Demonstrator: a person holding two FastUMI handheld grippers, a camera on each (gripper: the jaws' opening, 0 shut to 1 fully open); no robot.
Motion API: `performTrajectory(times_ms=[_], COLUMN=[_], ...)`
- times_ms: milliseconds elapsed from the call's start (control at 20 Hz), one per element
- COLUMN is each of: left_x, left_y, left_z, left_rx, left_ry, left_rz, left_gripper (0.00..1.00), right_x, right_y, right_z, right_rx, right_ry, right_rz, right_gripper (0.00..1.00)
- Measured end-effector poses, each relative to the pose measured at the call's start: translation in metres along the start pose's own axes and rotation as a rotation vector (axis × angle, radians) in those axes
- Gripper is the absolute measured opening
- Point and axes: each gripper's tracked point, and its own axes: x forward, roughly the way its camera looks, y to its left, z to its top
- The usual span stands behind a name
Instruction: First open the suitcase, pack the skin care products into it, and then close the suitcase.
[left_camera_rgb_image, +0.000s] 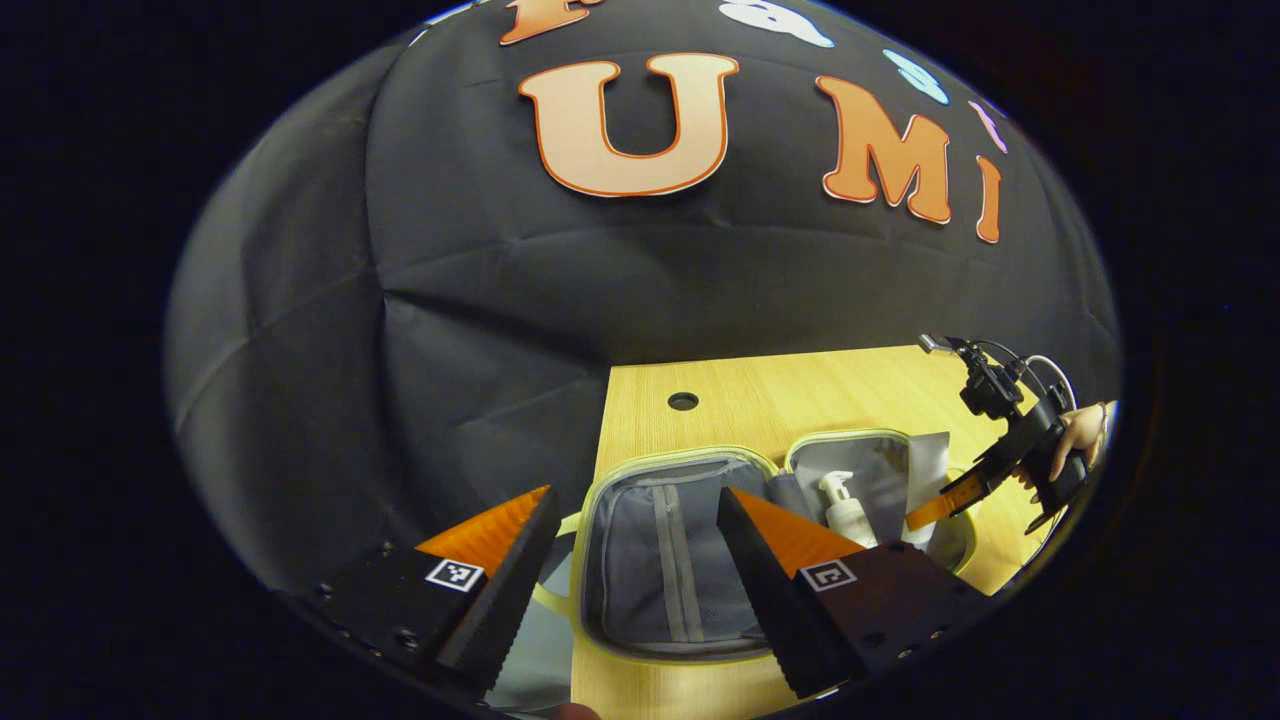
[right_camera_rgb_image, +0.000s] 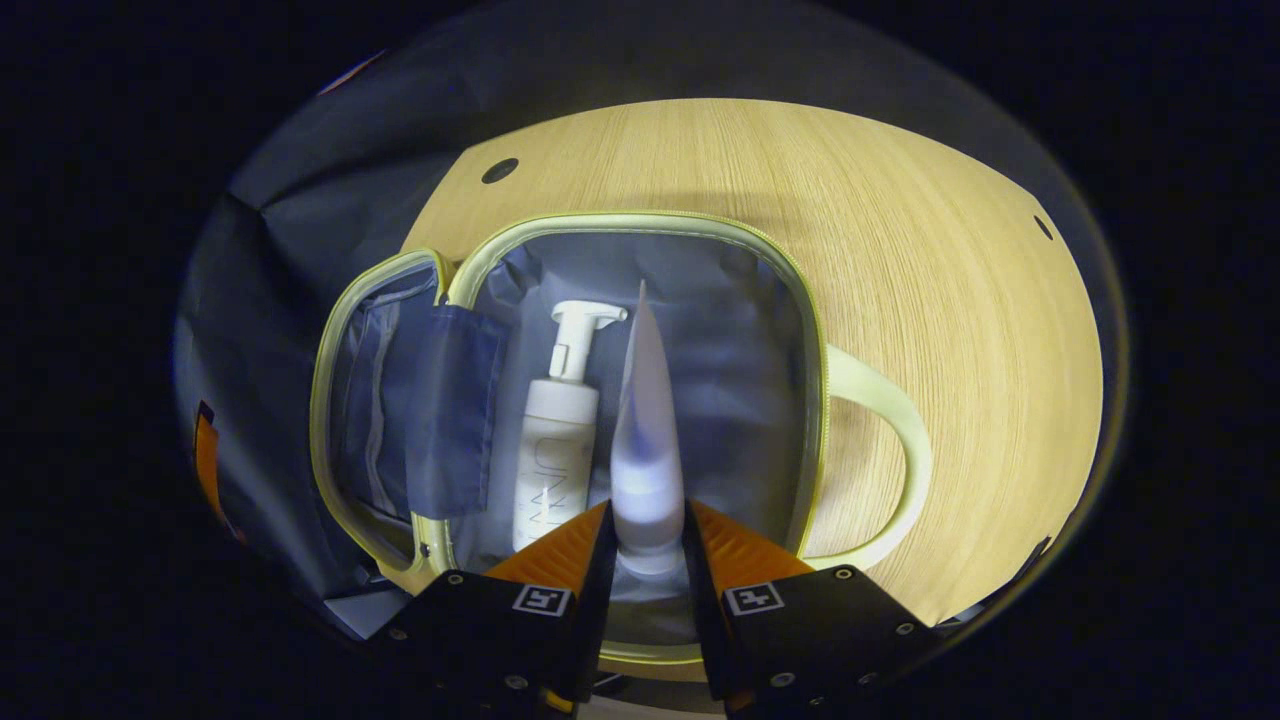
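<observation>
Left gripper view: the left gripper (left_camera_rgb_image: 632, 520) hangs above the near-left edge of the wooden table (left_camera_rgb_image: 800, 395), fingers spread wide apart w/ nothing between them, i.e. released. Past the fingers the suitcase (left_camera_rgb_image: 680, 560) lies open flat on the table, a small soft case w/ pale yellow-green zip trim & grey lining. The near half shows a mesh pocket w/ a vertical zip strip. In the far half a white pump bottle (left_camera_rgb_image: 845, 510) lies on the lining. Farther right, the right gripper (left_camera_rgb_image: 925, 517) reaches in over that far half, held by a hand (left_camera_rgb_image: 1075, 440) at the table's right side. A round hole (left_camera_rgb_image: 683, 401) sits in the tabletop behind the case.

Right gripper view: looks down into the suitcase compartment w/ the pump bottle (right_camera_rgb_image: 555, 440) lying lengthwise, pump head pointing away from the camera. The right gripper (right_camera_rgb_image: 647, 540) is clenched on the cap end of a white tube (right_camera_rgb_image: 645, 430); both fingers press its sides, crimped tail pointing away. The tube is just right of the bottle, over the lining; whether it touches the lining can't be told. A blue-grey fabric flap (right_camera_rgb_image: 445, 410) folds at the hinge on the left, the other half beyond it. The case's pale handle (right_camera_rgb_image: 885, 450) loops out on the right, resting on the table.
</observation>
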Motion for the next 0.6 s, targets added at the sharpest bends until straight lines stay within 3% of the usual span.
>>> performTrajectory(times_ms=[50,150,200,350,450,600], left_x=[0.0,0.001,0.001,0.004,0.01,0.025], left_y=[0.001,0.005,0.009,0.023,0.04,0.068], left_z=[-0.001,-0.005,-0.007,-0.015,-0.023,-0.041], left_rx=[0.001,-0.002,-0.007,-0.053,-0.106,-0.194], left_ry=[0.0,0.003,0.006,0.016,0.025,0.04], left_rz=[0.004,0.014,0.018,0.026,0.039,0.033], left_gripper=[0.99,0.99,0.99,0.99,0.99,0.99], right_x=[-0.001,-0.008,-0.012,-0.033,-0.052,-0.071], right_y=[0.003,0.008,0.009,0.02,0.028,0.017], right_z=[0.003,0.008,0.014,0.023,0.028,0.036], right_rx=[0.004,0.016,0.014,-0.013,-0.023,-0.04], right_ry=[-0.007,-0.034,-0.063,-0.152,-0.218,-0.309], right_rz=[0.012,0.026,0.031,0.078,0.123,0.1], right_gripper=[0.38,0.53,0.69,0.92,0.95,0.95])
